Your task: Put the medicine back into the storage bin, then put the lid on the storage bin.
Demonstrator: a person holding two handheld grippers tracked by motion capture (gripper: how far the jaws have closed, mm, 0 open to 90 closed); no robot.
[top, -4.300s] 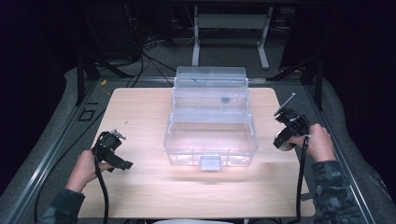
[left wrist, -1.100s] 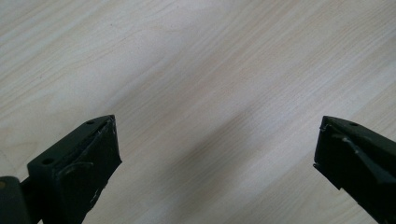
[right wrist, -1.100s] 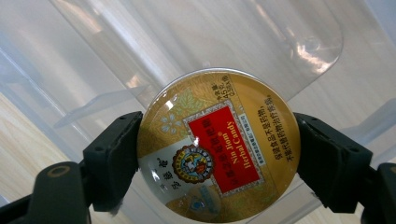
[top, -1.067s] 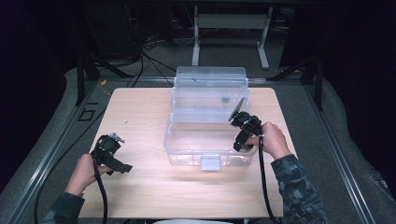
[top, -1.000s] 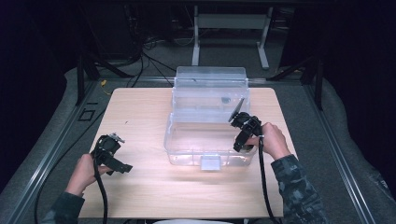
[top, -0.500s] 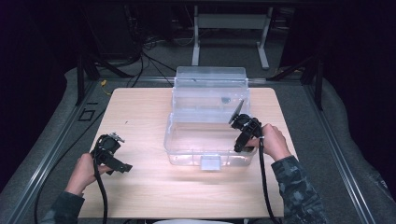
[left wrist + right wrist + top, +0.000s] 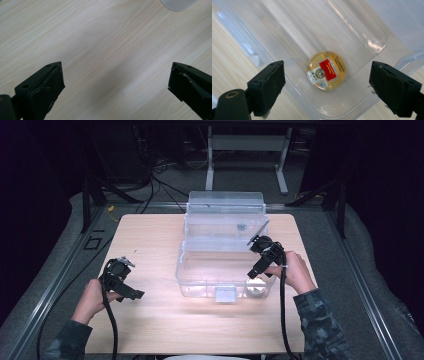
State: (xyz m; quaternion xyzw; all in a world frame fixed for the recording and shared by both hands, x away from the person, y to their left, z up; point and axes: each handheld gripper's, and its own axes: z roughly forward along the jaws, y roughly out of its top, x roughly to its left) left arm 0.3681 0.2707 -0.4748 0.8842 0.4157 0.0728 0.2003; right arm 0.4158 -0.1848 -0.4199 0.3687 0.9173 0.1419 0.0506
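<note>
A clear plastic box stands mid-table with its lid raised at the back. A round gold item with a red label lies flat in the box's front right corner. My right gripper hangs over that corner and points down at the item. Its jaws have just been opening, and in the right gripper view the gripper stands wide, with the item below the gap and no pad touching it. My left gripper rests over the table's left part, open above bare wood.
The wooden table has free room in front of the box and to its left. In the left gripper view a pale rounded edge of the box shows at the top. Metal rails and cables lie on the floor around the table.
Several seconds ago the right gripper was at the table's right edge, then it came to the box's front right corner. In the last half second it has lifted a little. The left hand stayed put.
</note>
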